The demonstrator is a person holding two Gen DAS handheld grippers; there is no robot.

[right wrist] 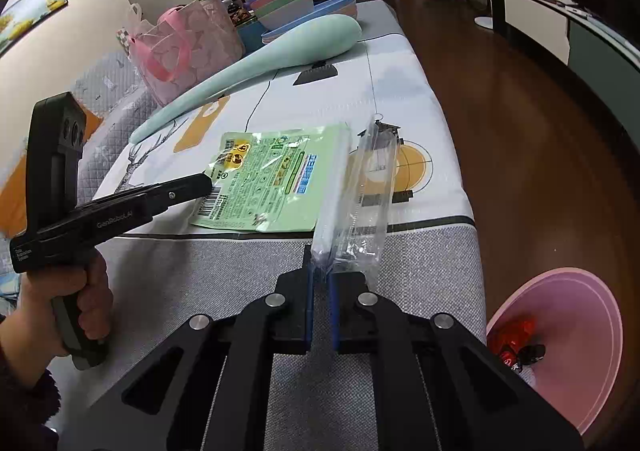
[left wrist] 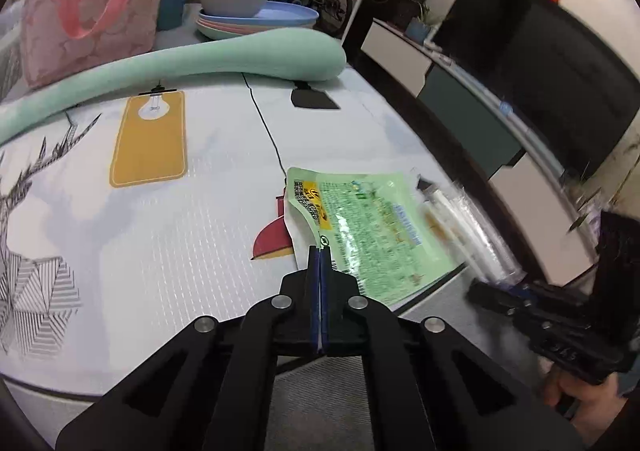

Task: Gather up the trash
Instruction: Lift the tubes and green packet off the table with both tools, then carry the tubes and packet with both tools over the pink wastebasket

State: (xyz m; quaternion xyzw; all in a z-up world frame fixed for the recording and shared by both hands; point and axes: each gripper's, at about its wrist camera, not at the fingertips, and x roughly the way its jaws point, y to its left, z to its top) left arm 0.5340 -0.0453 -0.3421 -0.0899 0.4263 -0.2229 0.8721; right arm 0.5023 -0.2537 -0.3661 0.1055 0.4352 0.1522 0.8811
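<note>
green pillow (right wrist: 256, 59), stacked bowls (right wrist: 284, 3), pink bin (right wrist: 580, 335)

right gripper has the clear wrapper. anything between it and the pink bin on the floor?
Nothing visible. The right gripper is shut on the clear wrapper at the table edge; the pink bin sits on the floor to its lower right, mouth open, with bare wood floor between. The left gripper holds the green packet on the other side.

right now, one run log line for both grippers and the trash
left gripper: shut on green wrapper | right gripper: shut on clear wrapper | pink bin: on floor, holds red trash
</note>
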